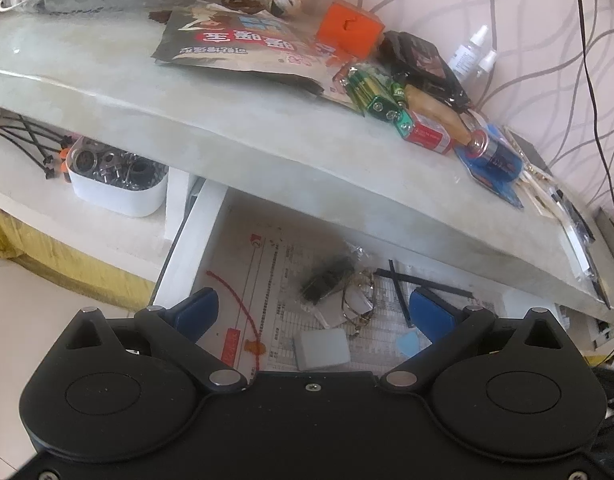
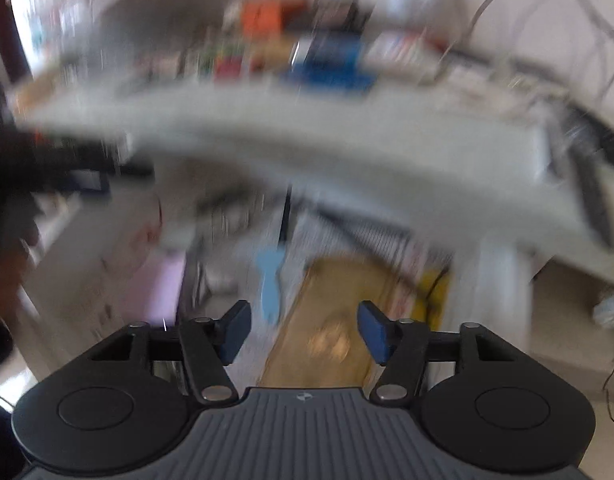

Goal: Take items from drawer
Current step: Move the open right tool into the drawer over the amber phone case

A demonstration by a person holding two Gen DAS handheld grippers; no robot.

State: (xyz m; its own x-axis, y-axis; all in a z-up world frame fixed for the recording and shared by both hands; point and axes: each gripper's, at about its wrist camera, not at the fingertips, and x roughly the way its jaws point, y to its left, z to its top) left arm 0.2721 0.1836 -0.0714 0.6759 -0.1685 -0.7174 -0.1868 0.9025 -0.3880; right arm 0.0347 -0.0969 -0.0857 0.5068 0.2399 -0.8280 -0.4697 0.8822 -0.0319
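Blue-padded, black-bodied: left gripper (image 1: 313, 314) hung over the open drawer (image 1: 195, 240), jaws spread wide, nothing between the pads (image 1: 431, 316), nothing touched. Directly beyond the gap between its fingers, on the printed paper lining the drawer: a small grey block (image 1: 322, 349) nearest, then wire-rimmed glasses (image 1: 359, 304), then a dark clear-wrapped packet (image 1: 327, 278) farther ahead. Thin black strips (image 1: 403, 292) just ahead of the right-hand pad, a red cord (image 1: 235, 300) ahead of the left-hand pad. Above and beyond all this, the pale table (image 1: 227, 120) overhanging the drawer, piled toward the gripper's upper right with a printed snack bag (image 1: 243, 52), an orange box (image 1: 349, 28), green batteries (image 1: 371, 92), a red battery (image 1: 431, 136) and a blue battery pack (image 1: 495, 160). Far to the upper left, a white tray of metal parts (image 1: 119, 184) on a lower shelf.

Right gripper (image 2: 304, 332) likewise apart, pads (image 2: 373, 332) clearly separated, holding nothing and pressing on nothing. Heavily smeared view there; table edge (image 2: 307, 136) well ahead and above, a light blue shape (image 2: 271, 284) just beyond the left-hand finger, a brown-yellow surface (image 2: 331, 320) under the gap. Contents otherwise too blurred to name.
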